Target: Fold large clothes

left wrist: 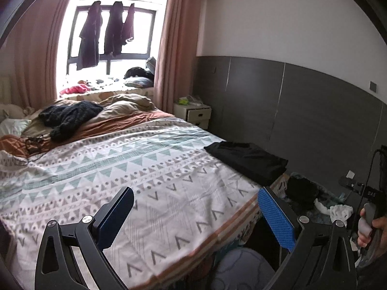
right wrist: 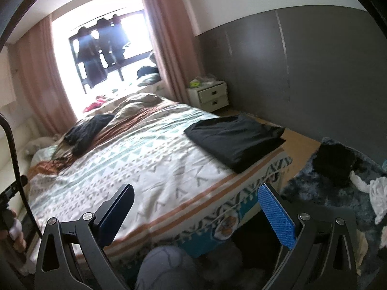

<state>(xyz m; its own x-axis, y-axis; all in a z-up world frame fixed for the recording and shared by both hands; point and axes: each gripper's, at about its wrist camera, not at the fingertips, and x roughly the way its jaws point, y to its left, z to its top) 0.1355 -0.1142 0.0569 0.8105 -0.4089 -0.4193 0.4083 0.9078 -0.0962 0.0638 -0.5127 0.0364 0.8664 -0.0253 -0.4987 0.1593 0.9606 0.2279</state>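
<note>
While both hand-held grippers hang above the foot of the bed, the left gripper (left wrist: 196, 207) and the right gripper (right wrist: 196, 206) each hold their blue-padded fingers spread wide with nothing between them. The folded black garment (right wrist: 234, 140), a flat rectangular stack of dark cloth, lies on the white bedspread with teal and grey triangle pattern (right wrist: 135, 159), near the corner of the bed closest to the grey panelled wall (right wrist: 302, 72). Its long axis runs diagonally from that near corner toward the middle of the bed, and one end reaches the mattress edge. From the left wrist the same garment (left wrist: 246, 162) looks smaller and sits well off to the right of the open fingers. That view also shows a hand (left wrist: 370, 227) at the far right edge, gripping a handle, cut off by the frame. The right wrist view alone shows the bed's side panel with a printed cartoon pattern (right wrist: 225, 227) and more of the dark shaggy rug (right wrist: 326, 193) on the floor, where a black heap (right wrist: 333, 164) and white cloth (right wrist: 379, 193) lie; what these pieces are cannot be made out. A dark knitted item (left wrist: 70, 116) rests crumpled near the pillows. Clothes hanging at the bright window (left wrist: 106, 31) are mere silhouettes in the right view. A white bedside cabinet with drawers (right wrist: 210, 94) stands beside the pink curtain (right wrist: 167, 48).
</note>
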